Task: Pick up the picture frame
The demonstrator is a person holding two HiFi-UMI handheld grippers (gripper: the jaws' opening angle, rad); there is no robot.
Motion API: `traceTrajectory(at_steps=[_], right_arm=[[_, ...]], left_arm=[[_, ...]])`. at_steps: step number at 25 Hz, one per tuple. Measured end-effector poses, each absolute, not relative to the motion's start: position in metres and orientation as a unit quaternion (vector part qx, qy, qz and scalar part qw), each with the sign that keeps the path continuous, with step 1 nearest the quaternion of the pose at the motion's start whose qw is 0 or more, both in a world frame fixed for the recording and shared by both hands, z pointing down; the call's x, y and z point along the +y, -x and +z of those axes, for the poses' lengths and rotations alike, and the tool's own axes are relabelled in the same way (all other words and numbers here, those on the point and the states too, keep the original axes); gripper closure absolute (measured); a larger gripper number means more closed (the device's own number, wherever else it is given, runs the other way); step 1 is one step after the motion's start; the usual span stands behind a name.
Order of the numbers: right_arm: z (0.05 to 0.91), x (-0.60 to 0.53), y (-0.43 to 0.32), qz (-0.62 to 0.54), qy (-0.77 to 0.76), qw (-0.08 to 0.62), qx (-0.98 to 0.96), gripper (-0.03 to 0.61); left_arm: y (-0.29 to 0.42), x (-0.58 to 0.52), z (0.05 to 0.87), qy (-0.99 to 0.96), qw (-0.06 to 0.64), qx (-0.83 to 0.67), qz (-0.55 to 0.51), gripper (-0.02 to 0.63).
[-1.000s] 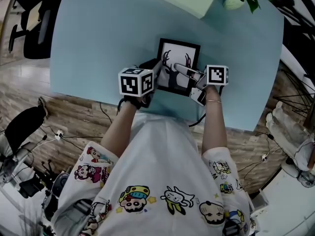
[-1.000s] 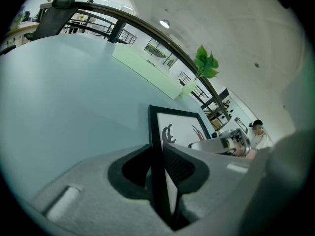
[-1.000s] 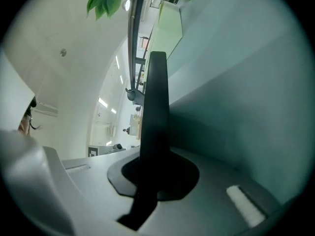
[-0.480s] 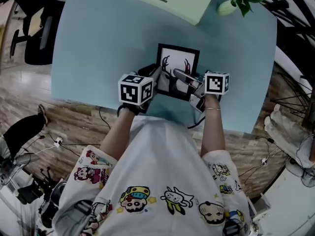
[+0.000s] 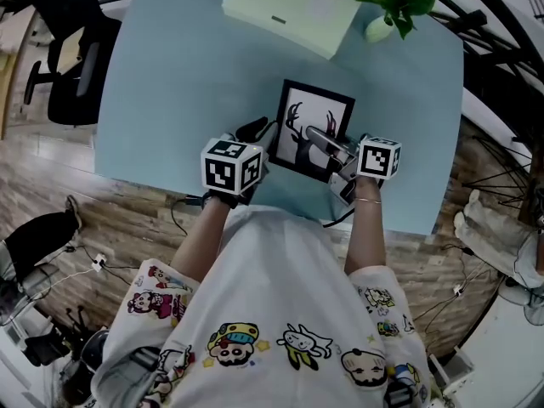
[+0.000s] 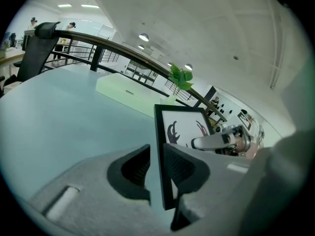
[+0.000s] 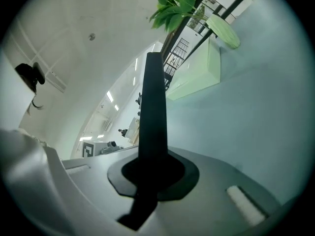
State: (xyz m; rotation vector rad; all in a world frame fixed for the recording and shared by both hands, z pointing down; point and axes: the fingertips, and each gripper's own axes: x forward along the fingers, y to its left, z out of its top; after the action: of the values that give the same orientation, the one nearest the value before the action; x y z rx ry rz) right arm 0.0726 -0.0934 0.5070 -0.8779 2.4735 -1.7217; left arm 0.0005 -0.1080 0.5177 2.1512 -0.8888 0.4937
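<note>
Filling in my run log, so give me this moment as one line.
left gripper: jaws just been opening, picture frame edge between them | right gripper: shut on picture frame's opposite edge

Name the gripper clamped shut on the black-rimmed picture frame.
The right gripper: its jaws pinch the black-rimmed picture frame tight. The left gripper straddles it loosely, jaws just opened wider.

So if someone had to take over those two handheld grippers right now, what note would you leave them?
Left gripper: open, its jaws have just been opening, with the left edge of the picture frame loose between them.
Right gripper: shut on the frame's right edge.
Frame: over the near part of the blue table; whether it is fully off it I cannot tell.
Done: right-side grip. Left: close the left gripper, lift the frame clear.
</note>
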Motion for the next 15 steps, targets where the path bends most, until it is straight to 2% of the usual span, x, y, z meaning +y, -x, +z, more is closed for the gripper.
traceTrajectory(at_steps=[15], right_arm=[[0.424, -0.081, -0.099, -0.375, 0.389, -0.027, 0.841, 0.557]], left_arm=[[-0.002, -0.106, 0.441, -0.885, 0.269, -0.344, 0.161, 0.532]])
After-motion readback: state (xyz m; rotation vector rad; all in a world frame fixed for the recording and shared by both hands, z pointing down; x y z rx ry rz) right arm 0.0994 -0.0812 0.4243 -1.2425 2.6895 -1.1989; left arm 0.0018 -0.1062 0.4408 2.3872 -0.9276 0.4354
